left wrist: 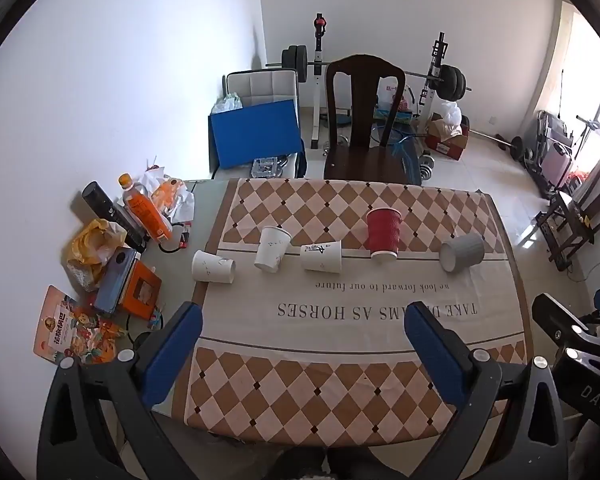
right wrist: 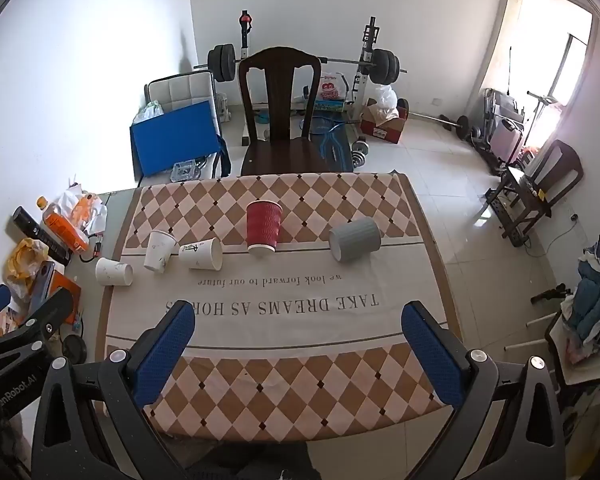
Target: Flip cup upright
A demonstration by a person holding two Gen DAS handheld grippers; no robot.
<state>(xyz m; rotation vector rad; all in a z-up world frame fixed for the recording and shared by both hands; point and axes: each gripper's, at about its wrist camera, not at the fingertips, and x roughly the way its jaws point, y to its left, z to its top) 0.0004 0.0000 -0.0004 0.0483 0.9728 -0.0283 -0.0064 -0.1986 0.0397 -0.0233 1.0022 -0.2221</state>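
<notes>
Several cups stand or lie in a row across the checked tablecloth (left wrist: 340,380). A white cup (left wrist: 213,267) lies on its side at the left. A second white cup (left wrist: 273,248) stands upright. A third white cup (left wrist: 321,257) lies on its side. A red ribbed cup (left wrist: 384,233) (right wrist: 263,228) stands upright. A grey ribbed cup (left wrist: 462,251) (right wrist: 355,239) lies on its side at the right. My left gripper (left wrist: 304,320) is open and empty above the near half of the table. My right gripper (right wrist: 298,316) is open and empty there too.
Bottles, bags and boxes (left wrist: 112,248) crowd the table's left edge. A dark wooden chair (left wrist: 364,120) stands behind the far edge. A blue box (left wrist: 256,136) and a weight rack (left wrist: 380,68) stand further back.
</notes>
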